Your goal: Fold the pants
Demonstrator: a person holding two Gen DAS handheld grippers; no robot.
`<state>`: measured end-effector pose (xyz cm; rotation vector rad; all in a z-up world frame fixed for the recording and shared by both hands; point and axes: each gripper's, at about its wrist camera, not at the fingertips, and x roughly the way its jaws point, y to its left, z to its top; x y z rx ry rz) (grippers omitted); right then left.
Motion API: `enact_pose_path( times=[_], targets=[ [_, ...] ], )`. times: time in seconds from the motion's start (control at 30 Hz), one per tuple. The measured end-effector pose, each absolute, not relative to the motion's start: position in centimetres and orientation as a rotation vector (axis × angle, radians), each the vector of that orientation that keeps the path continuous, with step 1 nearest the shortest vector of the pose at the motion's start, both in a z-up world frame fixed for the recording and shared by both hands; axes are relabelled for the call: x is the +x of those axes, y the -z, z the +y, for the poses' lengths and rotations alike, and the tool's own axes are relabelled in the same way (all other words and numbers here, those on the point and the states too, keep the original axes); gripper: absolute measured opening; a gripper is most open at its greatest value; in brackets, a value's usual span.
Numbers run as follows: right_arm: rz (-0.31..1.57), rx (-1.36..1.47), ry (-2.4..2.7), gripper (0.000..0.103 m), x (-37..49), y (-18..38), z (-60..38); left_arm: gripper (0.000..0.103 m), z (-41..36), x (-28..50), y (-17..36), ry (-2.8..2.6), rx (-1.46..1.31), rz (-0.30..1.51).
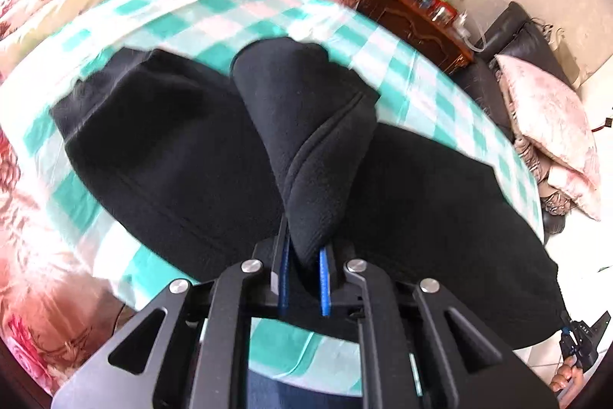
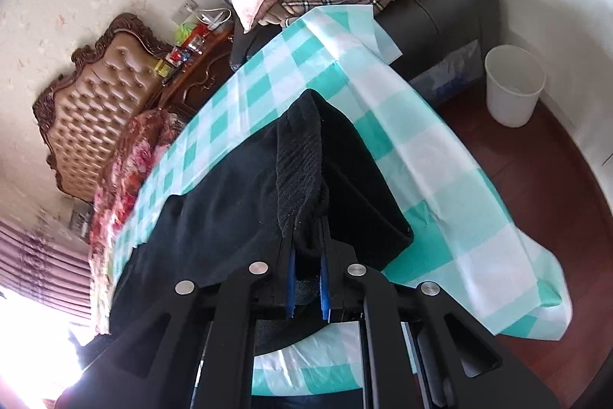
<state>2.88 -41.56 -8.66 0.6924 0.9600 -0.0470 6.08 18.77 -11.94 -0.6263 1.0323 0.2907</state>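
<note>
Black fleece pants (image 1: 172, 148) are spread across the checked cloth (image 1: 214, 2) of the tabletop, their long axis running crosswise ahead of both tongs. A raised fold of the fabric is pinched between the nearly closed blue pads of the left tongs (image 1: 304, 257), while the ribbed waistband end is clamped in the closed right tongs (image 2: 306, 248). Each lifted portion is judged ready to be carried over the flat part lying beyond it.
</note>
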Motion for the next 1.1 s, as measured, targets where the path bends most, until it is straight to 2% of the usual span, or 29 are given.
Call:
enact_pose_path(
  times=[0.17,0.4,0.57,0.63,0.67,0.73,0.9,1.0,1.1],
  targets=[
    [0.993,0.808,0.054,0.009,2.1,10.6,-43.0,0.011,20.1,5.1,15.1,-0.306,-0.772,1.086],
    [0.930,0.772,0.008,0.009,2.4,6.9,-42.4,0.011,19.3,4.8,8.8,-0.236,-0.748,0.953],
    [1.014,0.723,0.082,0.009,2.3,10.1,-42.5,0.012,19.4,3.3,14.8,-0.287,-0.765,1.121],
    [1.050,0.670,0.123,0.009,2.4,11.4,-42.2,0.020,19.4,3.1,16.5,-0.307,-0.773,1.166],
    [1.054,0.648,0.134,0.009,2.4,11.7,-42.1,0.028,19.5,3.1,16.4,-0.321,-0.761,1.165],
    [1.058,0.571,0.163,0.009,2.5,11.9,-41.3,0.054,18.9,3.8,15.1,-0.367,-0.626,1.151],
    [1.064,0.479,0.202,0.010,2.8,12.3,-40.3,0.057,15.7,9.5,9.3,-0.358,-0.272,0.998],
    [1.066,0.474,0.200,0.010,2.7,12.3,-40.5,0.057,13.9,14.5,8.1,-0.295,-0.155,0.963],
    [1.065,0.476,0.200,0.010,2.5,12.4,-40.6,0.057,12.3,20.9,9.5,-0.234,-0.060,1.027]
  ],
)
